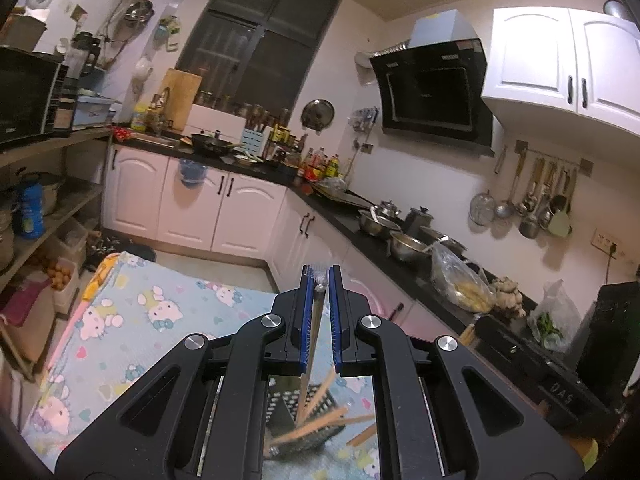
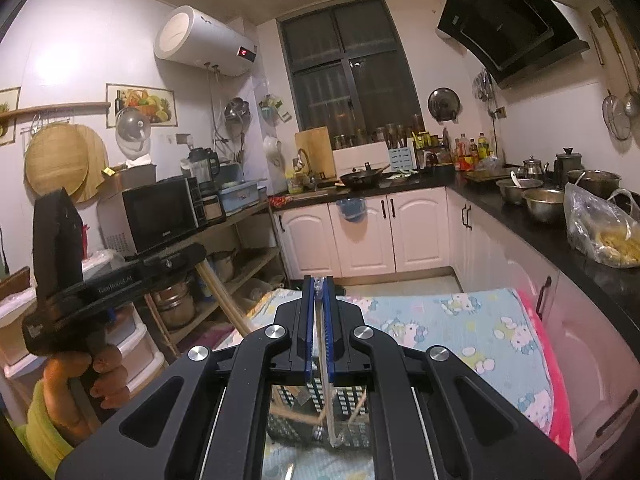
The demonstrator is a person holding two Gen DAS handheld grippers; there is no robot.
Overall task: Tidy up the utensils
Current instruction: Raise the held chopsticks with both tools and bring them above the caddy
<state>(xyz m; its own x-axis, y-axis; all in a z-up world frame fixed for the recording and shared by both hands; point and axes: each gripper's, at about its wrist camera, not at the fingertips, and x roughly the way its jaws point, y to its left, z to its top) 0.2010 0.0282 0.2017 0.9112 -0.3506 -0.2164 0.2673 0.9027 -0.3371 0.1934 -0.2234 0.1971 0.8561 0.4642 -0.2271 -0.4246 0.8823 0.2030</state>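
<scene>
My left gripper (image 1: 321, 276) is shut on a wooden chopstick (image 1: 313, 334) that hangs down between the blue pads toward a black perforated utensil basket (image 1: 316, 408) holding several wooden chopsticks. In the right wrist view my right gripper (image 2: 319, 282) is shut on a clear plastic utensil (image 2: 330, 408) whose lower end hangs over the same basket (image 2: 348, 402). The left gripper (image 2: 120, 280), held in a hand, shows at the left of that view with its chopstick (image 2: 226, 304) slanting down.
The basket stands on a table under a blue Hello Kitty cloth (image 1: 160, 320), also in the right wrist view (image 2: 460, 320). A black counter (image 1: 400, 264) with steel bowls, pots and bags runs along the right. Shelves with a microwave (image 2: 160, 212) stand at the left.
</scene>
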